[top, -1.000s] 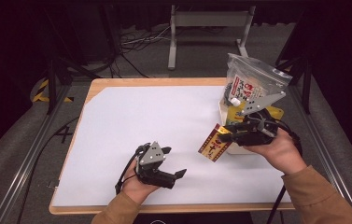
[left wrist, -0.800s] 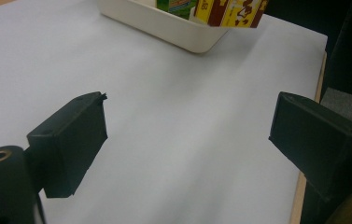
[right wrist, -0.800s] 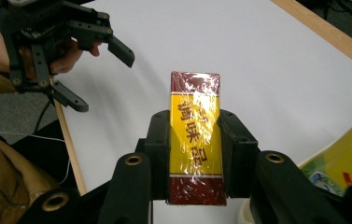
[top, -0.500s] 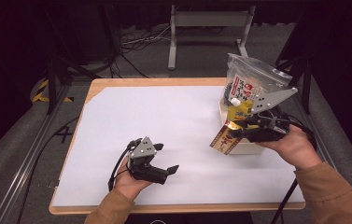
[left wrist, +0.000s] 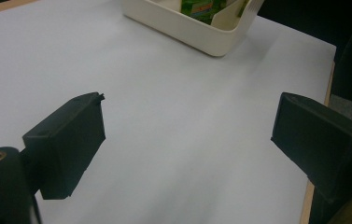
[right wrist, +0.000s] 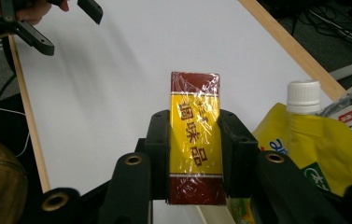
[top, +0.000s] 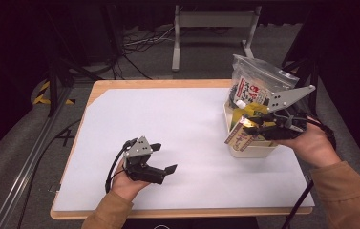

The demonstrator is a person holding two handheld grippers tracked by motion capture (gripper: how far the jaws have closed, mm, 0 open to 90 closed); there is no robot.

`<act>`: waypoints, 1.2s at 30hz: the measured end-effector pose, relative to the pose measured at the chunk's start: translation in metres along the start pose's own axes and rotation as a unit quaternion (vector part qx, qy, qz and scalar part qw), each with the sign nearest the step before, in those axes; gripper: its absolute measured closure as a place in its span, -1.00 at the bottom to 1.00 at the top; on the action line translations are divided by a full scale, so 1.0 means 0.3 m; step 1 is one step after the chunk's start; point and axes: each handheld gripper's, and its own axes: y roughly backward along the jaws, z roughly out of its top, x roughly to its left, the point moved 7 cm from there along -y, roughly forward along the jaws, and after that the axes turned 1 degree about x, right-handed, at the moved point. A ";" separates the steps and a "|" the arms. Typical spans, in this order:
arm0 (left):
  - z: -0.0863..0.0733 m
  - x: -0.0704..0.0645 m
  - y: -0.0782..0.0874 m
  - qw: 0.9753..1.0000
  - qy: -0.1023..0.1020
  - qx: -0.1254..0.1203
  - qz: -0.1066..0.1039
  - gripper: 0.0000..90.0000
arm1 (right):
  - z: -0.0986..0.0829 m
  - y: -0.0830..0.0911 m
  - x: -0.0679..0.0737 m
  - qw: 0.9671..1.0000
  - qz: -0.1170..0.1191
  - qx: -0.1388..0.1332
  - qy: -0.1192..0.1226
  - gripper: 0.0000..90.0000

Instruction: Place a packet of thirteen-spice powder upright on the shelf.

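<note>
My right gripper (right wrist: 194,133) is shut on a red and yellow packet (right wrist: 195,135) wrapped in clear film, its two black jaws pressing the long sides. In the high view the packet (top: 238,136) hangs tilted over the near left corner of a cream bin (top: 254,151) at the table's right, with the right gripper (top: 251,128) above the bin. Beside it in the bin stands a yellow pouch (right wrist: 320,149) with a white cap. My left gripper (top: 162,157) rests open near the front of the table, nothing between its jaws. The left gripper (left wrist: 187,135) faces the bin (left wrist: 190,28).
A clear bag of printed packets (top: 256,86) stands in the back of the bin. The table is covered with a white sheet (top: 177,124) with a wooden edge (top: 168,212) around it. Dark floor, cables and a metal frame (top: 211,33) lie behind.
My right gripper has carried the packet rightward, from over the sheet to over the bin's near corner. My left gripper has shifted slightly left and back and stays open.
</note>
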 end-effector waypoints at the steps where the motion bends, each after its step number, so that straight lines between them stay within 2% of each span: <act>1: -0.001 0.002 0.002 1.000 0.002 -0.001 -0.001 -0.78 | -0.001 0.004 -0.004 1.000 -0.002 0.000 0.004 0.52; 7: -0.002 0.020 0.017 1.000 0.007 -0.004 0.002 -0.79 | -0.009 0.022 -0.028 1.000 -0.010 0.008 0.022 0.52; 16: -0.006 0.033 0.027 1.000 0.011 -0.004 0.005 -0.79 | -0.022 0.031 -0.058 0.999 -0.016 0.020 0.029 0.52; 20: -0.007 0.035 0.028 1.000 0.014 -0.003 0.004 -0.80 | -0.036 0.028 -0.071 0.998 -0.020 0.034 0.058 0.52; 25: -0.008 0.040 0.030 1.000 0.015 -0.004 0.004 -0.80 | -0.053 0.017 -0.086 0.996 -0.013 0.047 0.077 0.52; 32: -0.010 0.041 0.031 1.000 0.016 -0.003 0.004 -0.80 | -0.078 0.006 -0.110 0.995 -0.010 0.059 0.082 0.52; 36: -0.012 0.044 0.034 1.000 0.017 -0.005 0.006 -0.80 | -0.095 -0.007 -0.120 0.994 0.001 0.071 0.088 0.52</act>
